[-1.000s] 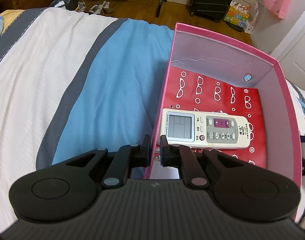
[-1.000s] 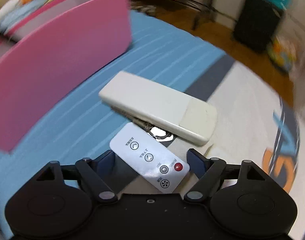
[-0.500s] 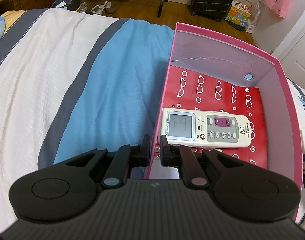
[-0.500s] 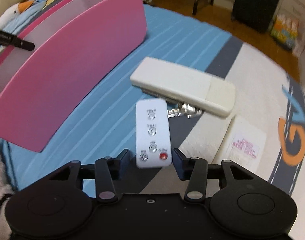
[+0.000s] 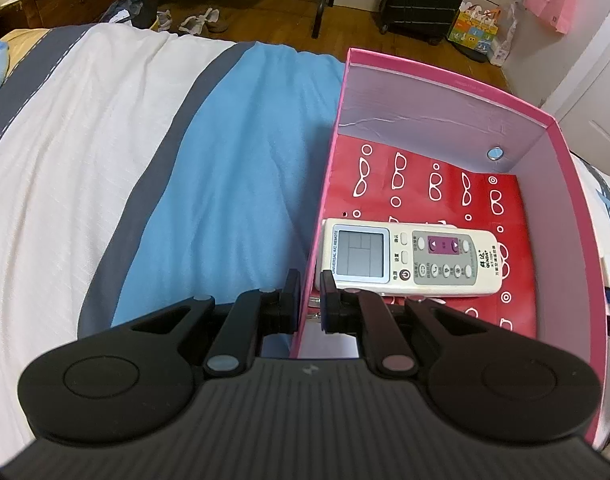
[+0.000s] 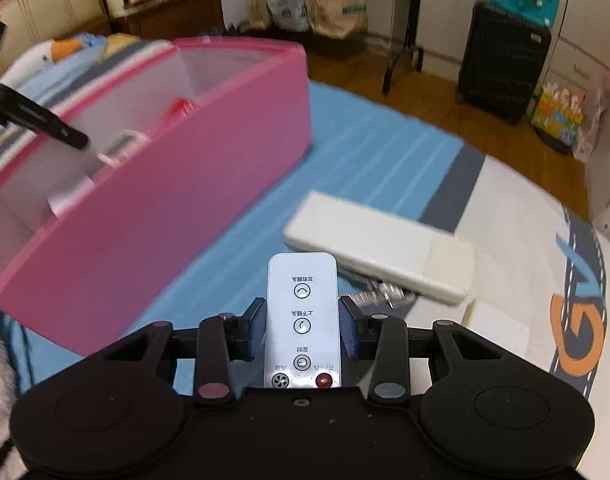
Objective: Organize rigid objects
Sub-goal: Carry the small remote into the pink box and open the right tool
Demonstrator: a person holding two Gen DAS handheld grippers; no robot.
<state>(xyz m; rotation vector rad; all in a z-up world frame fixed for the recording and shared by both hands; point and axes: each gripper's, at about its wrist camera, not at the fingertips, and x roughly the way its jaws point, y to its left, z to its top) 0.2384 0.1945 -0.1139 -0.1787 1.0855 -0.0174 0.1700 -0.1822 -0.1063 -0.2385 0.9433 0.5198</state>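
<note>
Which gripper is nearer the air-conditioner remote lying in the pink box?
Left. The left gripper is clamped on the pink box wall right beside the air-conditioner remote; the right gripper, outside the box, holds a small white remote.

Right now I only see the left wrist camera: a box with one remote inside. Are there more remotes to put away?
Observer: Yes. The right fingers have just been closing on a small remote, which sits between them.
Operator: Any others?
Observer: A long remote lies face down on the bed, outside the box.
Operator: Is anything under it?
Observer: Something shiny and metal pokes out from under it. I cannot tell what it is.
</note>
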